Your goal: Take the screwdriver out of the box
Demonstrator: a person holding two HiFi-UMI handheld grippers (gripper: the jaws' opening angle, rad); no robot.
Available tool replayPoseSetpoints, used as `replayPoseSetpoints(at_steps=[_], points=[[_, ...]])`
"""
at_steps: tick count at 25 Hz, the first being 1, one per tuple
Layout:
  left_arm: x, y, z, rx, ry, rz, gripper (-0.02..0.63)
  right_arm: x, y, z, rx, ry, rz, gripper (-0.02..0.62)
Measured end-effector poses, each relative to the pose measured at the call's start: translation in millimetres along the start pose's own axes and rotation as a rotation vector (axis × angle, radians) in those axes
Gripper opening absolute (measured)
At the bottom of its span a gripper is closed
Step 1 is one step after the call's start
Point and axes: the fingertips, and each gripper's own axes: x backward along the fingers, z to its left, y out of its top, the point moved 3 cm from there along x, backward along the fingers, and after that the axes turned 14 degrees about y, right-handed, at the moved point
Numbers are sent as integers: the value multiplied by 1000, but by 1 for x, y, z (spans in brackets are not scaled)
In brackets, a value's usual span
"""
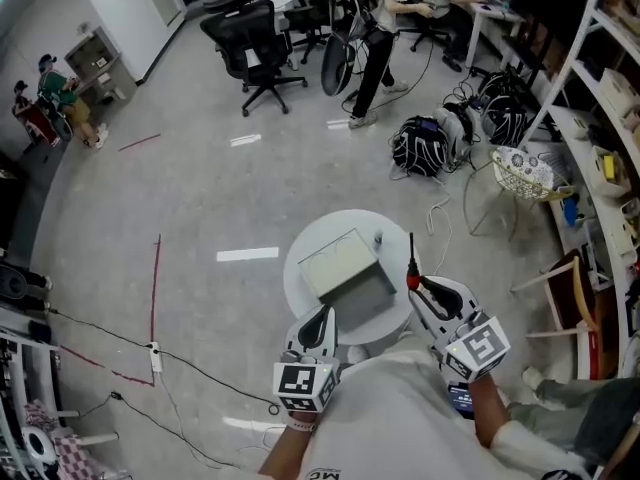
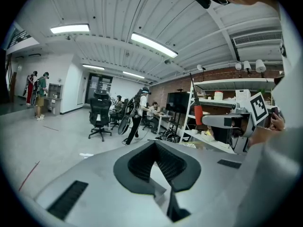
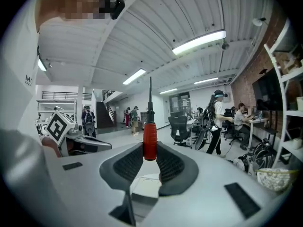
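My right gripper [image 1: 416,288] is shut on the screwdriver's red handle [image 1: 412,280], and its dark shaft [image 1: 411,249] points away from me past the table's right edge. In the right gripper view the screwdriver [image 3: 149,141] stands upright between the black pads [image 3: 128,162]. The grey box [image 1: 350,278] sits closed on the round white table [image 1: 300,258], left of the tool. My left gripper [image 1: 318,330] hovers at the box's near edge, its jaws together with nothing between them [image 2: 155,148]. From the left gripper view the screwdriver [image 2: 198,113] shows off to the right.
A small object [image 1: 378,237] stands on the table behind the box. A shelf unit [image 1: 600,118], a wire basket [image 1: 523,173] and a wooden chair [image 1: 565,298] are at the right. Bags [image 1: 425,146], cables, office chairs [image 1: 252,48] and people fill the far floor.
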Motion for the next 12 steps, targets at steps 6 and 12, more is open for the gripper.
replayPoseSetpoints(at_steps=[6, 12], points=[[0, -2, -4, -7, -15, 3, 11, 2, 1, 1, 2, -7, -6, 144], [2, -1, -4, -5, -23, 0, 11, 3, 2, 4, -9, -13, -9, 144]])
